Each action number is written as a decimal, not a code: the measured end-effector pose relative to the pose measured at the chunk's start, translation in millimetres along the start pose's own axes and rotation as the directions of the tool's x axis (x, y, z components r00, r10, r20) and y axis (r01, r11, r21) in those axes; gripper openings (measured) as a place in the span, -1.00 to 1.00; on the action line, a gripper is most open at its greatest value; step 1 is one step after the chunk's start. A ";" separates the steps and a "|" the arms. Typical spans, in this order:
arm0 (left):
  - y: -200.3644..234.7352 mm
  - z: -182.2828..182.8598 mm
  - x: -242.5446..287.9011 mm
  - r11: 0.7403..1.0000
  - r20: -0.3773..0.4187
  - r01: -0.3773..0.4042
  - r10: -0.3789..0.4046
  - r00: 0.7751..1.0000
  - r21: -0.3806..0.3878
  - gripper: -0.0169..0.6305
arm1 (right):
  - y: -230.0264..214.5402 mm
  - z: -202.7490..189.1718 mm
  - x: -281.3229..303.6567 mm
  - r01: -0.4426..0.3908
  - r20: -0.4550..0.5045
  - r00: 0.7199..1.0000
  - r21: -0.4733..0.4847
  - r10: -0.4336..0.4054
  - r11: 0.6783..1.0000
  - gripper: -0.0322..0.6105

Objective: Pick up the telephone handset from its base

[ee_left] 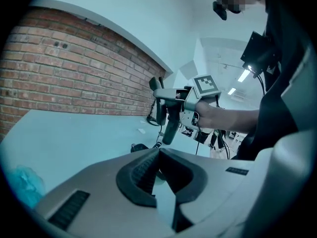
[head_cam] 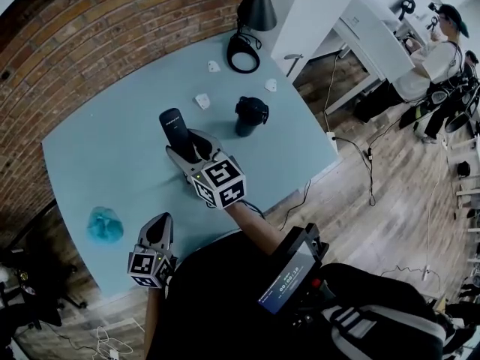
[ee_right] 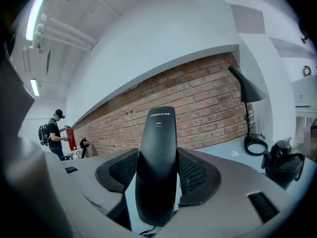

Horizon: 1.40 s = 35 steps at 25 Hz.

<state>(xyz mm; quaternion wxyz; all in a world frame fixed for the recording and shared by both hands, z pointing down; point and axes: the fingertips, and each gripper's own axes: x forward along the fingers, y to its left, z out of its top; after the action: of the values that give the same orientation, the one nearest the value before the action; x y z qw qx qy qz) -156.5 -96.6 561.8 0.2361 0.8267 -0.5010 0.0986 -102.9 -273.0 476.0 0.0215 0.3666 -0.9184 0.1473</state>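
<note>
Pale blue surface (head_cam: 97, 163) by brick wall: right claw (head_cam: 189, 142) grips the upright black handset (head_cam: 174, 124) off the surface, left of its base (head_cam: 250, 115), left claw (head_cam: 159, 223) closed and empty at the near edge; pick looks done, next needs a steady hold.

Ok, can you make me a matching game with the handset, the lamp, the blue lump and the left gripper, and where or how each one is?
Things:
1 handset
2 lamp
3 blue lump
4 left gripper

Place or state:
A shut, empty
B far end of the table
C in the right gripper
D near left part of the table

Pairs: 1-C, 2-B, 3-D, 4-A
</note>
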 end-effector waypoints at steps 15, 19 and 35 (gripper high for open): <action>-5.5 103.1 46.8 0.982 0.170 0.051 -0.082 0.982 0.180 -0.36 | 47.1 69.3 -25.8 -0.069 0.118 0.989 -0.152 0.087 0.986 -0.15; -14.0 122.6 53.3 0.977 0.199 0.077 -0.117 0.973 0.197 -0.33 | 54.6 77.3 -30.8 -0.078 0.131 0.986 -0.176 0.102 0.981 -0.15; -49.0 163.7 53.7 0.948 0.266 0.143 -0.221 0.938 0.284 -0.33 | 85.8 95.1 -48.6 -0.140 0.166 0.970 -0.225 0.180 0.964 -0.16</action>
<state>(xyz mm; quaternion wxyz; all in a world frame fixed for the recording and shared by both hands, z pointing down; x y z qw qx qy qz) -100.0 -199.6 426.7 0.0561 0.8990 -0.4340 0.0167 -119.2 -208.8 356.1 -0.0370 0.2985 -0.9536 0.0151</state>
